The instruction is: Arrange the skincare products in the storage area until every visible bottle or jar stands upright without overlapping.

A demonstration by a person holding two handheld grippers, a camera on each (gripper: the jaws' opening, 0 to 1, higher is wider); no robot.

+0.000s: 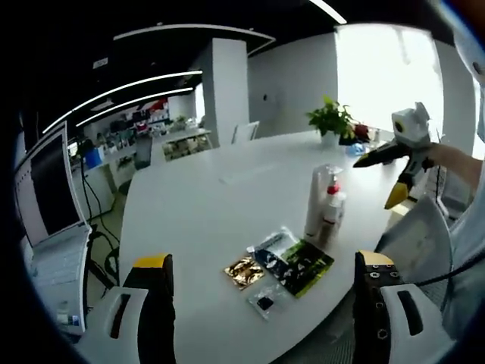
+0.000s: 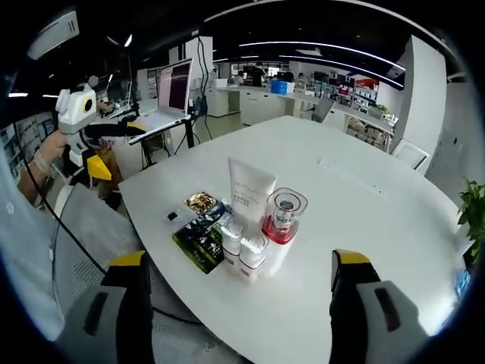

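I have both tools raised above the white table (image 2: 356,220) and neither is touching anything; the left gripper (image 1: 261,303) has its jaws spread wide with only table between them, and the right gripper (image 2: 239,303) is likewise parted and empty, which reads to me as a pause to look the layout over rather than a reach.

The skincare things sit in a tight cluster near the table edge closest to me; a white tube (image 2: 248,193) stands on its cap with its long axis vertical and its flat crimped end uppermost; just beside it a clear bottle with a red band (image 2: 282,220) stands upright, its round cap facing the ceiling; two small white jars (image 2: 244,250) stand in front of them, touching or very nearly so. In the left gripper view the same cluster (image 1: 324,205) shows tall and plumb, with a red pump on one bottle. I judge they were grouped like this to keep them within view and off the packets.

The flat sachets (image 1: 292,265), one dark green, one gold, one clear, lie flat beside the bottles; some overlap at their edges.

From here the standing items already look upright; whether the jars overlap I cannot tell, so I would check their spacing.
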